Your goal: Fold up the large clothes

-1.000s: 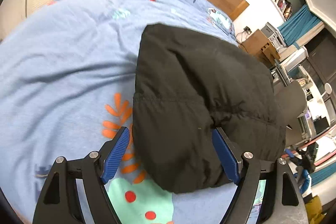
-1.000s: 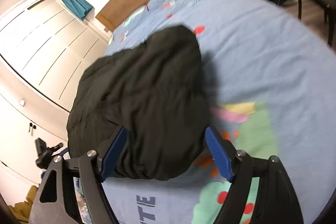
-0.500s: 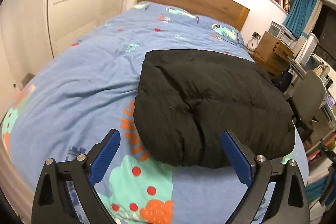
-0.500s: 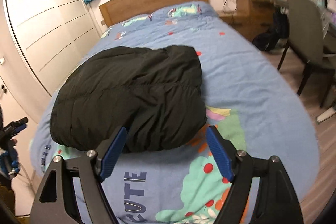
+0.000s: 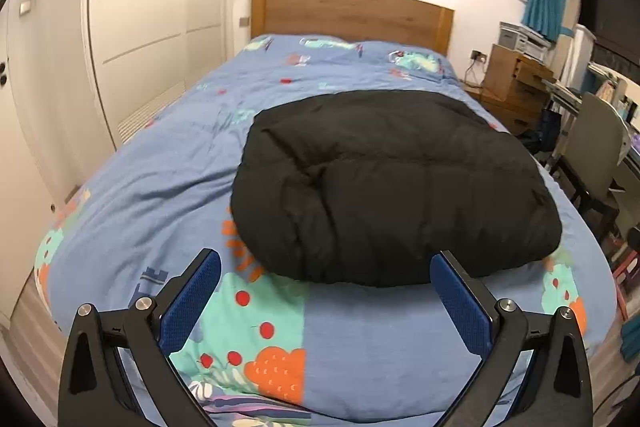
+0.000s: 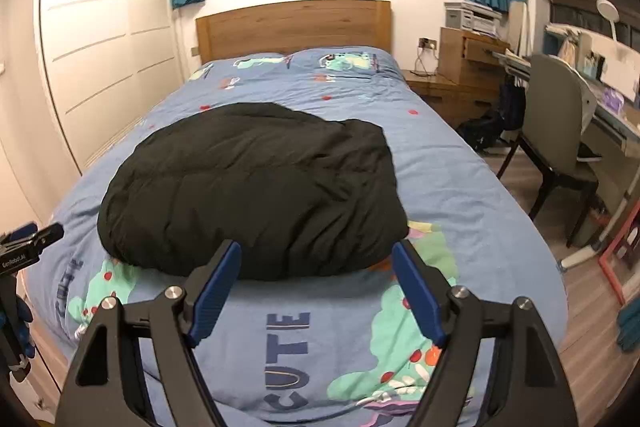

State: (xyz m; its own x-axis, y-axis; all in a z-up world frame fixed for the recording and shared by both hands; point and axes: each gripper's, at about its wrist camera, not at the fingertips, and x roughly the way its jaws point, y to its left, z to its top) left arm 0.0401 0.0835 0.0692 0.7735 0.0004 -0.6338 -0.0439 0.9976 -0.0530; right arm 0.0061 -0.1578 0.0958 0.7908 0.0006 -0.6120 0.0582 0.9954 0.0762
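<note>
A black puffy jacket lies folded into a thick bundle on the blue patterned bed. It also shows in the right wrist view. My left gripper is open and empty, held back from the jacket's near edge above the foot of the bed. My right gripper is open and empty, also back from the jacket's near edge. The left gripper's body shows at the left edge of the right wrist view.
White wardrobe doors stand left of the bed. A wooden headboard is at the far end. A chair, desk and wooden drawers stand on the right, with wood floor beside the bed.
Both grippers have pulled back and up from the jacket, which they straddled a second ago. The jacket lies still on the bed.
</note>
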